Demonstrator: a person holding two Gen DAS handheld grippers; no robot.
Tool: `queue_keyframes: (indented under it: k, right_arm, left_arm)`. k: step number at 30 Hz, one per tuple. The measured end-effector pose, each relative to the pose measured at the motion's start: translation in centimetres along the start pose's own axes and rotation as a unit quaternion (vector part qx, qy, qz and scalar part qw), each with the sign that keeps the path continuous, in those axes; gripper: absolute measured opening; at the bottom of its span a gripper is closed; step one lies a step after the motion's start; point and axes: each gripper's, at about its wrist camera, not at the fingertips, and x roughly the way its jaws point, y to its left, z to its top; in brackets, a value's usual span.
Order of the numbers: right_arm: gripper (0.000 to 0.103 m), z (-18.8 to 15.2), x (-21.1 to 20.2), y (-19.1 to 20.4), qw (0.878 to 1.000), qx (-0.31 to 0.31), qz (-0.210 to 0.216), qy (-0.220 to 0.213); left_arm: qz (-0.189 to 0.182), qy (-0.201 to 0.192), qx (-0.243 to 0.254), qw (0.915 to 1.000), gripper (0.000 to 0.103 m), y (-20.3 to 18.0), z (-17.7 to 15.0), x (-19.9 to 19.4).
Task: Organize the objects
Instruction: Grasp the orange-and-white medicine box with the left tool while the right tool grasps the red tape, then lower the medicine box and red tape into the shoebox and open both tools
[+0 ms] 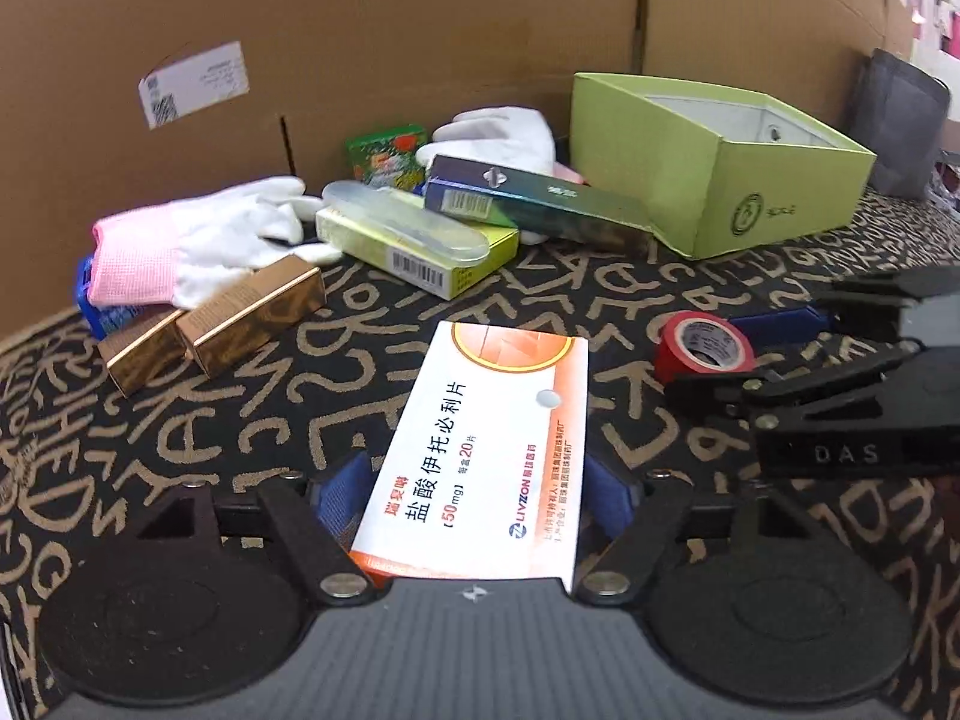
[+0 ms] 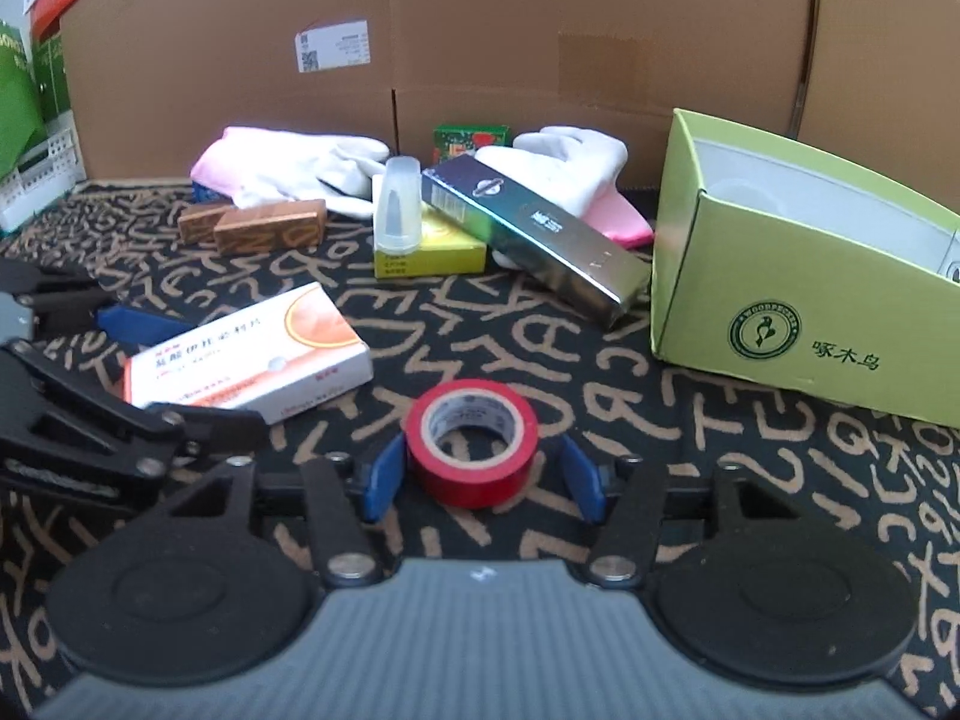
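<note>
A white and orange medicine box [image 1: 480,432] lies flat on the patterned cloth. It sits lengthwise between the blue pads [image 1: 345,492] of my left gripper [image 1: 477,468], which stand close along its two long sides without visibly pressing. A red tape roll [image 2: 480,483] lies flat on the cloth between the fingers of my right gripper [image 2: 480,468]. That gripper is open, with cloth showing on both sides of the roll. The two grippers are side by side: the tape [image 1: 702,348] shows at the right of the left wrist view, the medicine box [image 2: 252,354] at the left of the right wrist view.
An open light-green carton [image 2: 780,300] stands to the right. Behind lie two white and pink gloves [image 1: 198,246], two gold boxes [image 1: 252,312], a yellow box [image 1: 420,252] under a clear case, a long dark box [image 2: 528,234] and a small green box [image 1: 384,156]. A cardboard wall [image 2: 480,30] closes the back.
</note>
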Motion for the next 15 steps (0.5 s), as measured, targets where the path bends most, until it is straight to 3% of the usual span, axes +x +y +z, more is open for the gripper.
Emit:
queue_keyframes:
  k: [5, 7, 9, 15]
  right_arm:
    - [0.056, -0.1, 0.1, -0.1, 1.0, 0.006, 0.005, -0.006]
    - [0.055, -0.2, 0.1, -0.1, 1.0, 0.007, 0.007, -0.007]
    - [0.046, -0.3, 0.1, -0.3, 1.0, 0.012, 0.009, -0.009]
    - [0.046, 0.0, -0.4, -0.6, 1.0, 0.015, 0.01, -0.007]
  left_arm:
    - [0.002, 0.004, -0.034, 0.9994, 0.076, 0.3, 0.6, 0.1]
    - [0.009, 0.003, -0.034, 0.9994, 0.077, 0.1, 0.6, 0.3]
    - [0.015, 0.0, -0.026, 0.9995, 0.072, -0.2, 0.6, 0.4]
    - [0.007, 0.001, -0.034, 0.9994, 0.071, -0.8, 1.3, -0.1]
